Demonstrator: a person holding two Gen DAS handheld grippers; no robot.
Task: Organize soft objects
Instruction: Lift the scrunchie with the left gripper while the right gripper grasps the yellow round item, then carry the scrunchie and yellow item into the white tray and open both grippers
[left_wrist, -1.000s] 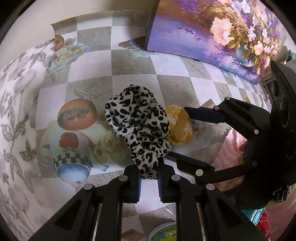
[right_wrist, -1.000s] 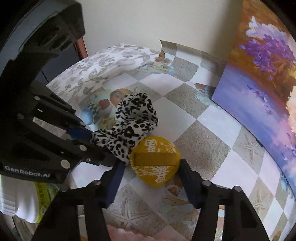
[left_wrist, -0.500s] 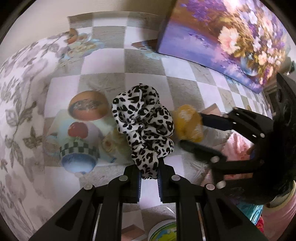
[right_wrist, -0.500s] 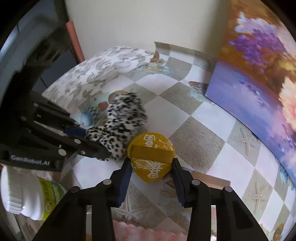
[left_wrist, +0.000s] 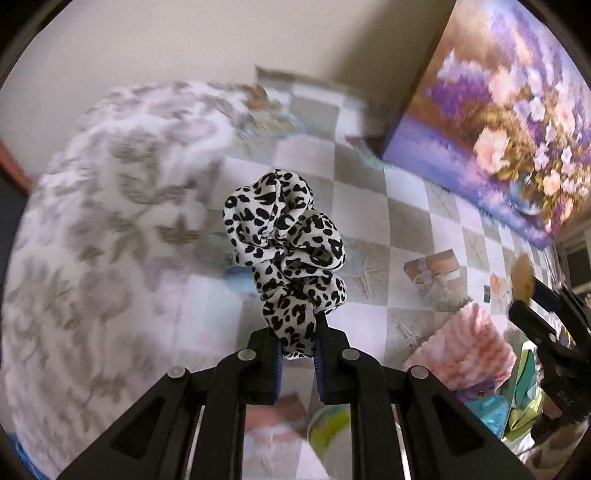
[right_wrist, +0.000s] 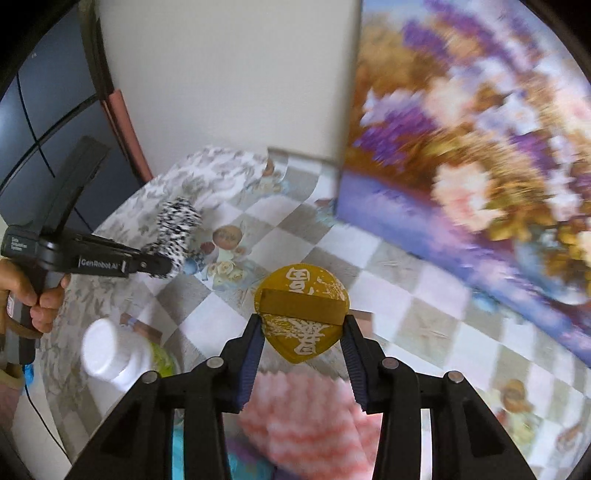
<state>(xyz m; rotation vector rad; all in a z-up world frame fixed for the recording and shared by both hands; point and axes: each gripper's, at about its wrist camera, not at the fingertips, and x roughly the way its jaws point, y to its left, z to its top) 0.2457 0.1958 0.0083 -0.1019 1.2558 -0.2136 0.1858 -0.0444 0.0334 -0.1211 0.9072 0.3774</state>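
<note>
Evidently, a black-and-white leopard-print fabric scrunchie (left_wrist: 286, 254) was pinched in the left gripper (left_wrist: 297, 350), and a yellow soft pouch (right_wrist: 301, 312), clamped by the just-closed right gripper (right_wrist: 303, 332), was held above the checked tablecloth (left_wrist: 410, 221), presumably for sorting.

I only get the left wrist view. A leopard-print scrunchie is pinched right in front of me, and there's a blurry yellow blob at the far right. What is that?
Observer: The right wrist view shows a yellow pouch with white characters and a band across it. The right gripper has just been closing its jaws, and they pinch the pouch between them.
Operator: Is somebody holding my tool?
Observer: Yes. A hand grips the handle of the left gripper, which carries your leopard scrunchie.
Operator: And the green thing at my bottom edge?
Observer: It is a bottle with a white cap and a green label.
</note>
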